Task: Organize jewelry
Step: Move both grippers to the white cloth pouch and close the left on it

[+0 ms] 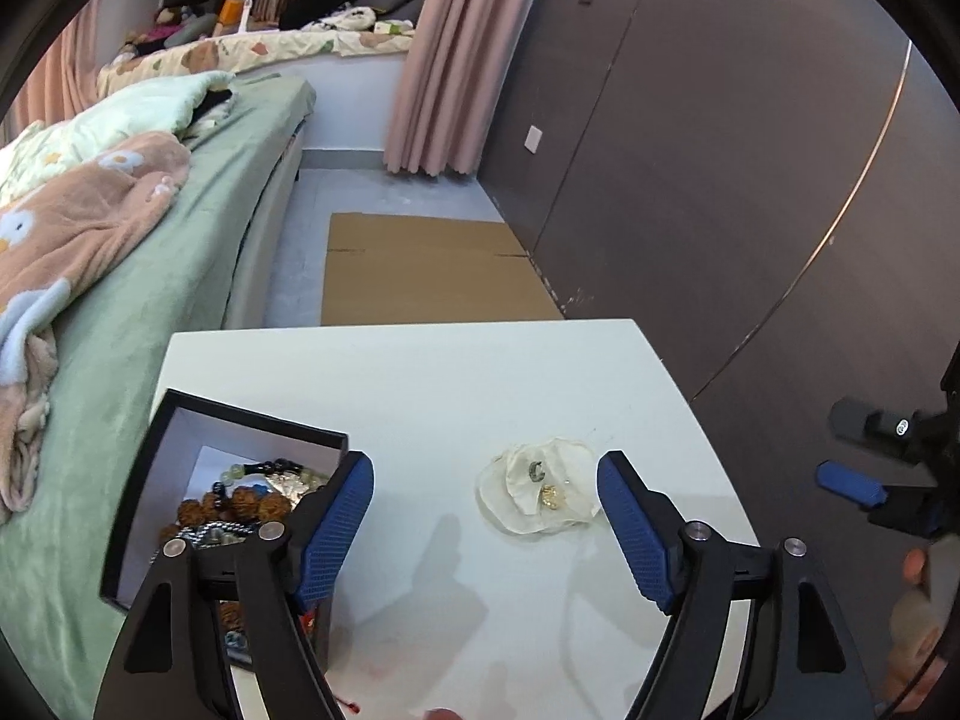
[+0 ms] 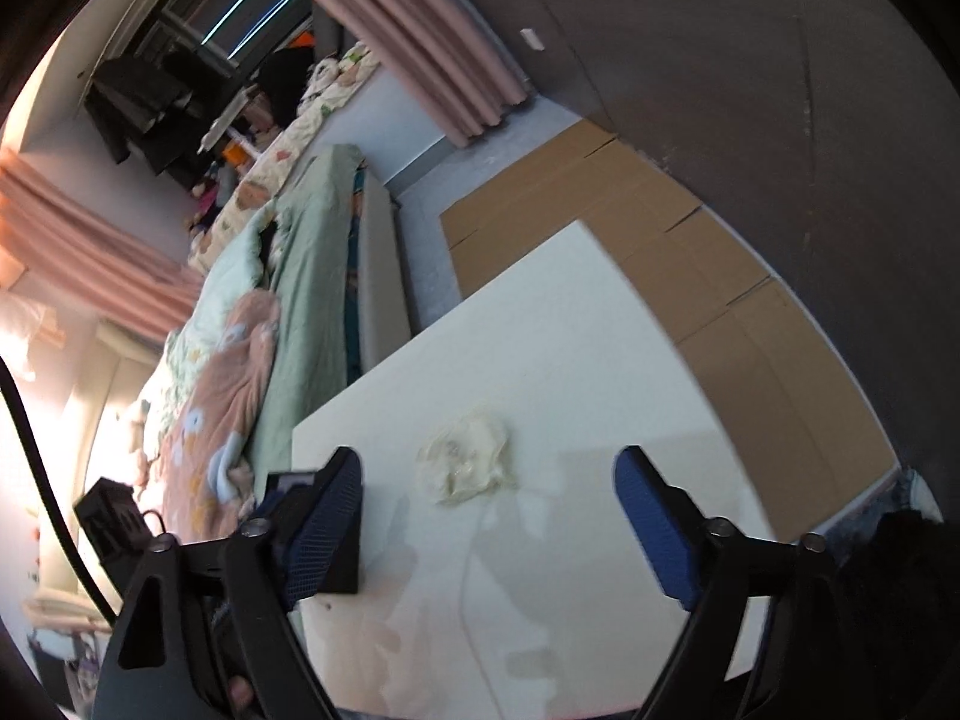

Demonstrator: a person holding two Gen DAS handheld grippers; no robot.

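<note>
Both sets of tongs, left tongs (image 1: 485,531) and right tongs (image 2: 487,516), are spread and hold nothing. The small jewelry pieces (image 1: 543,483) lie on translucent pouches (image 1: 534,495) mid-desk (image 1: 420,384), right of the open box (image 1: 198,456). Caution: the pouches are likely slippery; a shallow pinch could drag them and scatter the pieces.

We see a table (image 1: 420,372) with a box (image 1: 180,462) on its left part, beads (image 1: 240,501) lying inside it. To the box's right, well apart, a cloth pouch (image 1: 537,495) rests on the table, with a ring (image 1: 536,469) and an earring (image 1: 551,495) on it. Left of the table stands a bed (image 1: 180,276), blankets (image 1: 78,222) on top. Beyond the table, cardboard (image 1: 432,270) lies on the floor, a curtain (image 1: 456,60) behind it. In the blurred right wrist view the pouch (image 2: 468,457) seems to lie ahead between the fingers.
</note>
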